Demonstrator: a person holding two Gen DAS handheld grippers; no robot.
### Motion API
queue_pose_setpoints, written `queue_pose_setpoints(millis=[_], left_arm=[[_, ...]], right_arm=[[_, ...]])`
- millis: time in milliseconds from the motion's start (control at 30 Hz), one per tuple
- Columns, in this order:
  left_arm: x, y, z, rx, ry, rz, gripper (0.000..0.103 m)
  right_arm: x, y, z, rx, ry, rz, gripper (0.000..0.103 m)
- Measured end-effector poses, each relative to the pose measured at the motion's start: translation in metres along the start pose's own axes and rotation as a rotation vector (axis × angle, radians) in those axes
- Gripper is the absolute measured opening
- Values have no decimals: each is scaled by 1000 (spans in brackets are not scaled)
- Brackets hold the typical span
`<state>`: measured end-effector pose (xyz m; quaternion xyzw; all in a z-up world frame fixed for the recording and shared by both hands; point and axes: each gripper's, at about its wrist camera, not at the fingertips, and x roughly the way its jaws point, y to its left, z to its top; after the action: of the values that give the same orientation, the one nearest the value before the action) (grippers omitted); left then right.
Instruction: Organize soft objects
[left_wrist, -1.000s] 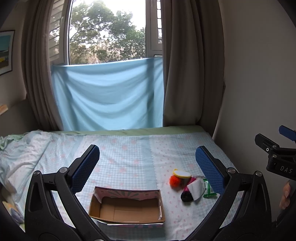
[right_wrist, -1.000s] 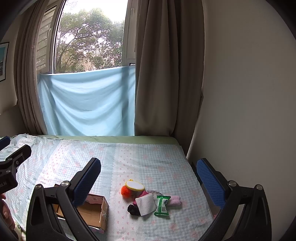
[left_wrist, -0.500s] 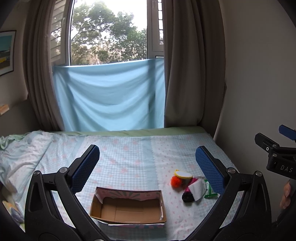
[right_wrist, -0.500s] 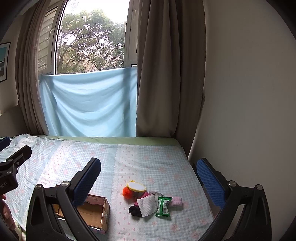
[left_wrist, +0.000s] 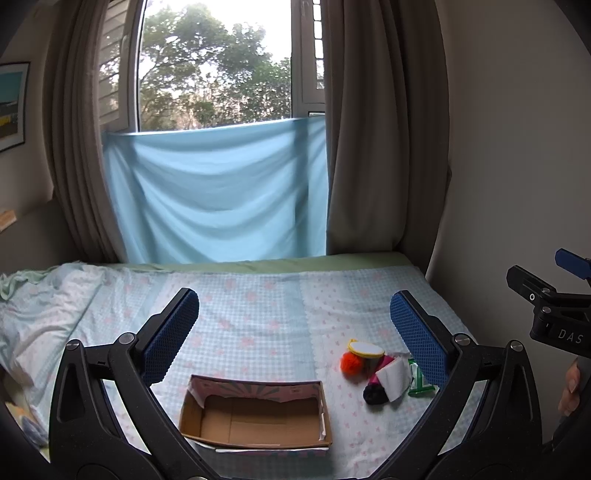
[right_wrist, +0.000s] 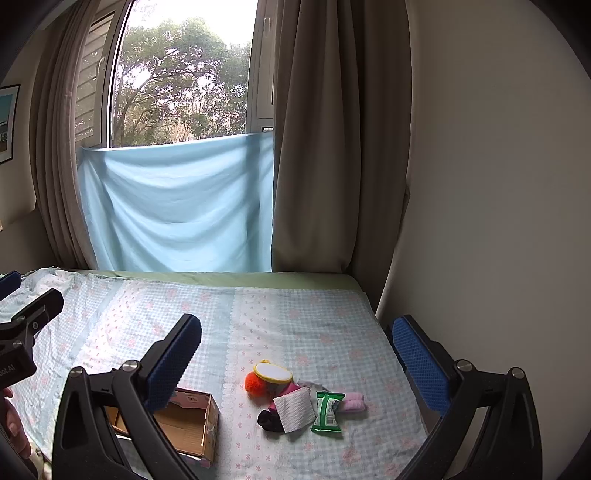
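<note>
An open, empty cardboard box (left_wrist: 255, 417) lies on the bed, below my left gripper (left_wrist: 295, 328), which is open and holds nothing. In the right wrist view the box (right_wrist: 184, 424) shows at the lower left, partly behind a finger. A small pile of soft things rests to the right of the box: an orange pompom (right_wrist: 255, 384), a yellow-rimmed round pad (right_wrist: 272, 371), a white cloth (right_wrist: 295, 408), a black sock (right_wrist: 269, 421), a green packet (right_wrist: 327, 408) and a pink piece (right_wrist: 352, 402). My right gripper (right_wrist: 295, 354) hangs open above the pile, apart from it.
The bed carries a light blue checked sheet (left_wrist: 258, 314), rumpled at the left (left_wrist: 40, 306). A wall (right_wrist: 480, 184) runs along the bed's right side. Brown curtains (right_wrist: 332, 147) and a blue cloth (left_wrist: 221, 199) hang at the window behind. A hand (left_wrist: 570, 384) holds the right gripper's handle.
Both views have tilted slightly downward and nearer the bed, so the box and the pile sit a little lower in the frames. Nothing was gripped or moved.
</note>
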<state>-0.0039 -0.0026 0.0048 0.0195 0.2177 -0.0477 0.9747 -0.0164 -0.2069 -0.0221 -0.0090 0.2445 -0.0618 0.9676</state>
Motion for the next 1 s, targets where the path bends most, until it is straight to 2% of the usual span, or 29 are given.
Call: queue_pose_setpoints(millis=[467, 633, 767, 1000], left_arm=[[13, 6, 2, 0, 18, 6, 103], [30, 15, -1, 31, 99, -13, 103], [60, 16, -3, 92, 167, -80, 103], [158, -2, -7, 176, 300, -305, 103]], right_arm=[[12, 8, -1, 0, 34, 16, 103], [35, 11, -14, 46, 118, -3, 103], [58, 10, -28, 109, 204, -39, 103], [108, -3, -69, 207, 333, -92, 103]])
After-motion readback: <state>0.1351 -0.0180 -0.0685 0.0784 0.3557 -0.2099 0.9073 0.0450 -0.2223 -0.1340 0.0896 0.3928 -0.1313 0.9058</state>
